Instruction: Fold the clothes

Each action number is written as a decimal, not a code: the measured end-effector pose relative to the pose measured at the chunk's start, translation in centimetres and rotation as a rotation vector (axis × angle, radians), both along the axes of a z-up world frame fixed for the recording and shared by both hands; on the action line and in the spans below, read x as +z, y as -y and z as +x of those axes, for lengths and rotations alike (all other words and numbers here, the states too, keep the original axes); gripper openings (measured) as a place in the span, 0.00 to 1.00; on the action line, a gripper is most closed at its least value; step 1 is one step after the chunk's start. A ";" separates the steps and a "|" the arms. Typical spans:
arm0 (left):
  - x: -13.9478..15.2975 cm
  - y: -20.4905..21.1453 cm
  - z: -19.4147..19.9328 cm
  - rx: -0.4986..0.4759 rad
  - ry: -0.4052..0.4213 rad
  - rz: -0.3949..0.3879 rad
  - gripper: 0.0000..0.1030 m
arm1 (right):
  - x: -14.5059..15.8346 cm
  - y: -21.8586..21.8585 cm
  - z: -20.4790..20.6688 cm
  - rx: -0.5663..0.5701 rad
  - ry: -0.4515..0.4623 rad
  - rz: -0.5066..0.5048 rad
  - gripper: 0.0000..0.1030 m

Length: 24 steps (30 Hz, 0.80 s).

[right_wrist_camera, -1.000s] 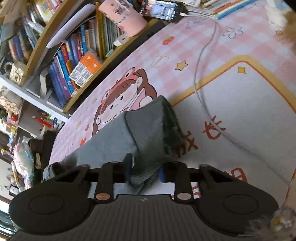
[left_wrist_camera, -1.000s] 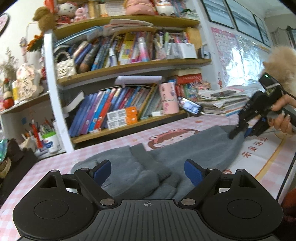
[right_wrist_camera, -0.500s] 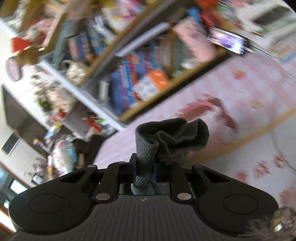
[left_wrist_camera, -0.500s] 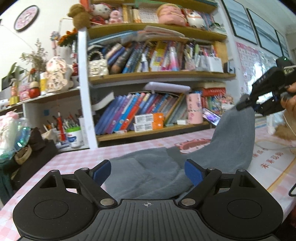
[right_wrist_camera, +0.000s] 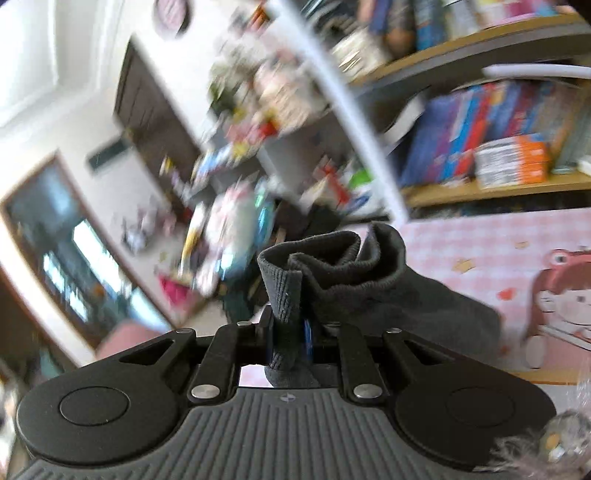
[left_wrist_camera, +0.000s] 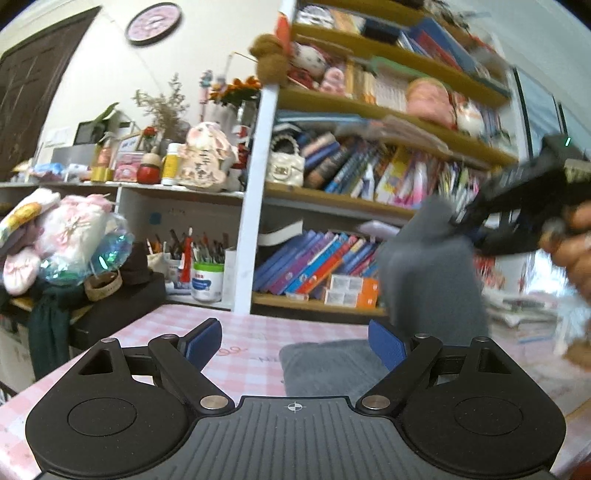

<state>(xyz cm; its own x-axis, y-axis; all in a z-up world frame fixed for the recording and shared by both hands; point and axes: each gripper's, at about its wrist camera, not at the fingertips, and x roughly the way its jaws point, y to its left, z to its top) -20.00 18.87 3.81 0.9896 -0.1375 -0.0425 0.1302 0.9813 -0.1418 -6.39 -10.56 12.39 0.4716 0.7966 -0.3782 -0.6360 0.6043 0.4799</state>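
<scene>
**Grey knit garment lifted high by the right gripper**

Lifted since a second ago, the ribbed hem of the grey knit garment now hangs well above the table, where earlier it lay flat on the cloth. The right gripper is clenched on a bunched fold of that hem, its pads pressing the cloth from both sides.

From the left wrist view, the right gripper appears at far right, blurred, with a hand behind it, and the garment drapes down from it in a steep sheet to a flat part on the table. That view alone shows how the cloth hangs; the right wrist view alone shows the pinch itself. The left gripper stands wide apart with its blue pads bare, holding nothing; the flat near part of the garment lies between and just beyond its fingers.

Underneath is a pink-and-white checked tablecloth with a cartoon girl printed on it. Behind the table stands a wooden bookshelf packed with books, and a round pink wall clock hangs at upper left.

To the left of the garment the tablecloth is bare up to the table's near left edge. A white tub of pens stands beyond the far edge.
</scene>
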 end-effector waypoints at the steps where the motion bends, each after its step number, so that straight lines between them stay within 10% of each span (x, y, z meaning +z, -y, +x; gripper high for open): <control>1: 0.0 -0.5 -0.1 -0.001 0.004 -0.017 0.86 | -0.6 -1.5 -0.2 0.026 0.007 -0.046 0.13; 9: -0.5 -1.9 -0.3 -0.004 -0.002 -0.089 0.90 | -6.6 -7.3 0.3 0.180 -0.149 -0.168 0.31; 18: -0.4 -1.0 1.1 -0.053 -0.042 -0.100 0.91 | -4.5 -1.3 -1.6 0.151 0.012 -0.079 0.59; 24: 0.8 1.4 4.8 -0.093 -0.145 -0.089 0.90 | -5.9 4.0 -2.5 -0.141 0.188 -0.201 0.74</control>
<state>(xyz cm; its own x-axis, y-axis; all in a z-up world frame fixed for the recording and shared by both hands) -15.19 17.50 4.60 0.9567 -0.2379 -0.1677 0.1919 0.9487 -0.2512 -8.85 -14.58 6.54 0.6489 0.6364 -0.4171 -0.6051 0.7639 0.2242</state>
